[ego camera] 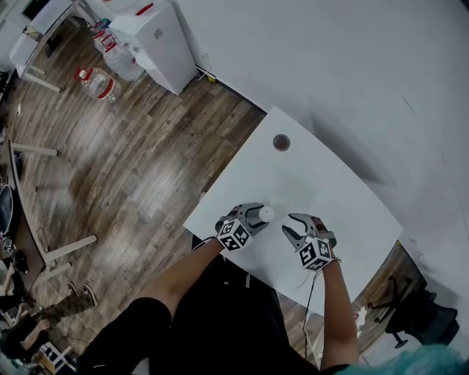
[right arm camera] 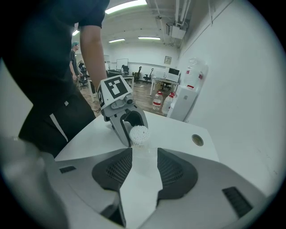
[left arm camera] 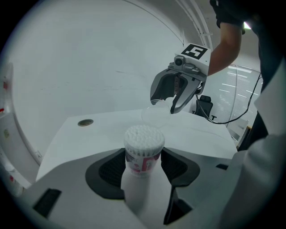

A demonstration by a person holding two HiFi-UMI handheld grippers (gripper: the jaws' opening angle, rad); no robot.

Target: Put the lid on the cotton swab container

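White table (ego camera: 322,183) with round grommet hole (ego camera: 281,142), wood-plank floor (ego camera: 132,154), plain white wall (ego camera: 330,58), white cabinet (ego camera: 157,40), ceiling strip lights (right arm camera: 129,5)

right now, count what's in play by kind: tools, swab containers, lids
tools: 2 (left tool, right tool)
cotton swab container: 1, in the left tool
clear lid: 1, at the right tool's tips
total: 4

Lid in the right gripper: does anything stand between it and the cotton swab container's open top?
Nothing visible does. The clear lid sits in the right gripper, and only open air separates it from the container, which the left gripper grips.
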